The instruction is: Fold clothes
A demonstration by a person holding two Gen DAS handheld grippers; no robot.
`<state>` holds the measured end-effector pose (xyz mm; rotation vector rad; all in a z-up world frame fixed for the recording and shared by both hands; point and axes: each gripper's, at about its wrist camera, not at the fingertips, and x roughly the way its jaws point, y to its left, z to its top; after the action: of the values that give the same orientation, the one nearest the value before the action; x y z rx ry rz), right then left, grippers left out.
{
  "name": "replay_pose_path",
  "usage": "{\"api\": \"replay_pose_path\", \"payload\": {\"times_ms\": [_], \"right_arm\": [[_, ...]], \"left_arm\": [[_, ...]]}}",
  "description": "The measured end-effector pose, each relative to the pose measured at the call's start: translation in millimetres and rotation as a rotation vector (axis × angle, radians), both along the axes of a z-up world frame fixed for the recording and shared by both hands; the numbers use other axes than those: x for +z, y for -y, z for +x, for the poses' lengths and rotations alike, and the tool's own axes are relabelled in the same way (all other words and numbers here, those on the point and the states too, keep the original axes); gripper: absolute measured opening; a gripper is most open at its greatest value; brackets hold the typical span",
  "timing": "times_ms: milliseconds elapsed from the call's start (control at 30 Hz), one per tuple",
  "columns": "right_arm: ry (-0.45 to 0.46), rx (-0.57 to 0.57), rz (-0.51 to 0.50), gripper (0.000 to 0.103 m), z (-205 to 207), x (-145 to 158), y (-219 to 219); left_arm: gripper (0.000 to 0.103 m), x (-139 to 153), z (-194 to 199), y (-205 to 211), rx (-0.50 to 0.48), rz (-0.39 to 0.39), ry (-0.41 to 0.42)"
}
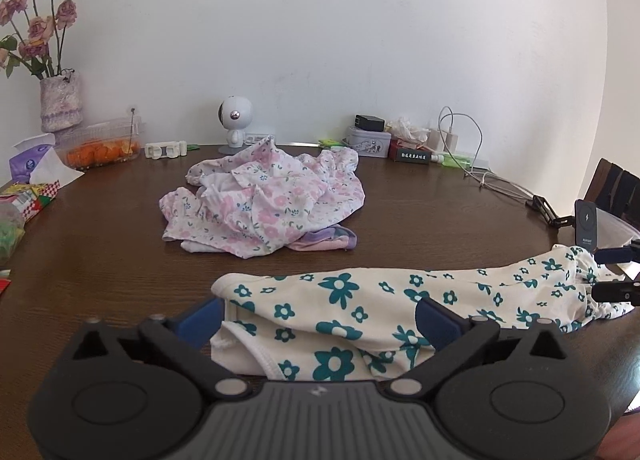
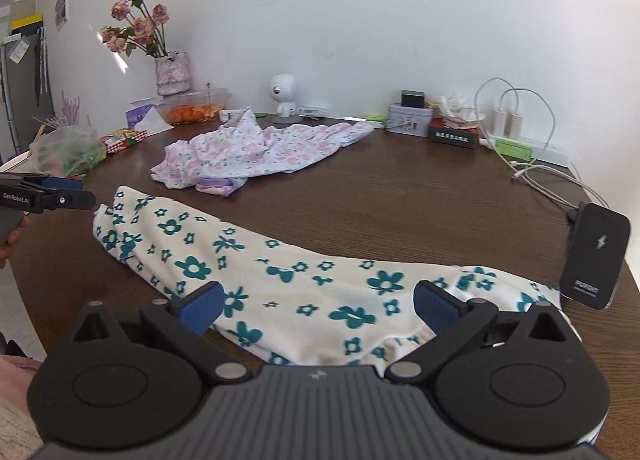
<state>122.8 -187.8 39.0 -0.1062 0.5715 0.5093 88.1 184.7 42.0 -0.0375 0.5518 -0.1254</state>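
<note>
Now both claws, the left gripper [image 1: 320, 314] and right gripper [image 2: 318, 300], hang spread wide, holding nothing, over the teal-flowered trousers [image 2: 280, 280]. They lie stretched long, half doubled; each end probably needs pinching next.

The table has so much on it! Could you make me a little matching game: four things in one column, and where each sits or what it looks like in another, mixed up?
Things:
1. teal-flowered garment
2. pink-flowered garment
3. dried roses
4. black charger block

Descriptions:
A. standing in a vase by the wall
B. crumpled mid-table
C. stretched long along the near edge, between both open grippers
D. upright at the table's right edge, lightning mark on it

Pairs: 1-C, 2-B, 3-A, 4-D
</note>
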Motion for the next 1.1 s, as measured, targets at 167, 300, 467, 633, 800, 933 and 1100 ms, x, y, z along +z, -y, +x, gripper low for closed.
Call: {"api": "replay_pose_path", "payload": {"times_ms": [167,300,467,633,800,933,1100], "right_arm": [[0.001,0.097,-0.023,0.103,1,3,-41],[-0.006,0.212,-0.058,0.103,4,3,-88],[0.028,0.372,-0.179,0.103,-2,-3,-161],[0.037,0.423,-0.250,0.100,-1,-14,-215],[0.009,0.387,-0.229,0.097,5,-19,-229],[-0.021,0.376,-0.216,0.097,8,-25,-230],[-0.053,0.369,-0.201,0.097,12,-33,-229]], "left_arm": [[0.103,-7,-3,-19,0.047,-0.026,-0.036],[0.103,-13,1,-38,0.086,-0.078,-0.090],[0.099,-14,15,-61,0.071,-0.188,-0.150],[0.091,-18,47,-86,0.099,-0.286,-0.239],[0.081,-27,75,-94,0.069,-0.328,-0.329],[0.075,-29,91,-90,0.033,-0.316,-0.362],[0.055,-29,103,-80,-0.012,-0.280,-0.389]]}}
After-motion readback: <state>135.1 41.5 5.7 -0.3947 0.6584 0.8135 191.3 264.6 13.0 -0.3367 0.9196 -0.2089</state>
